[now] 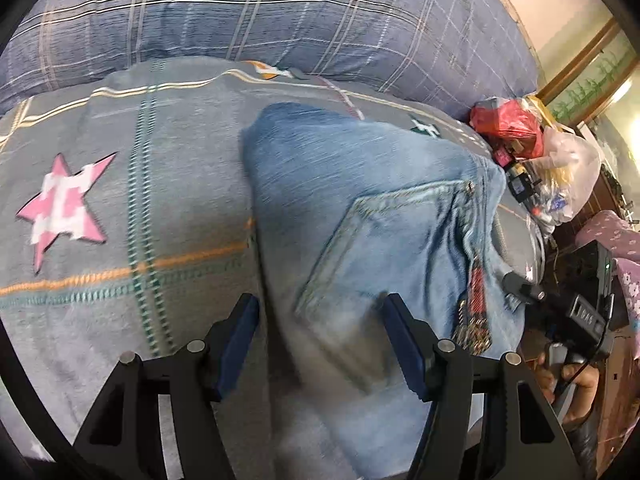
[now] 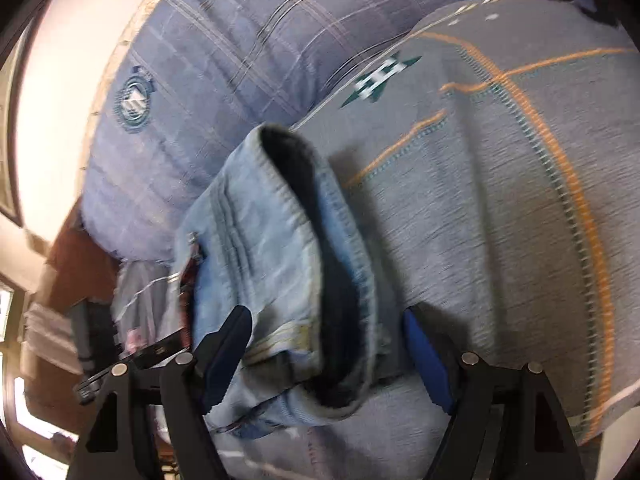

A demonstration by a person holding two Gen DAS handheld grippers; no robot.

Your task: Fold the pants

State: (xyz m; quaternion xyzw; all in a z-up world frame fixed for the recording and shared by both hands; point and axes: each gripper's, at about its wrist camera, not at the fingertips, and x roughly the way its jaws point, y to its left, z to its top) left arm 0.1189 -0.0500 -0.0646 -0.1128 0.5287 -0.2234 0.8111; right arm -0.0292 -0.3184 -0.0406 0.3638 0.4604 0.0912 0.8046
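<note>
No lettering can be read anywhere on the bed. A round stitched emblem [image 2: 131, 102] on the blue checked quilt [image 2: 224, 60] is too blurred to make out, and markings on a black device [image 1: 586, 316] beside the bed stay illegible.

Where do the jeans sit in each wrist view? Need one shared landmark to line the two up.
Left wrist: the jeans fill the centre and lower right, back pocket up, lying on the grey blanket.
Right wrist: the jeans run from centre to bottom, the open waistband facing the camera, between the open fingers.
Shared landmark: the green star printed on the blanket, just beyond the jeans in both views.
</note>
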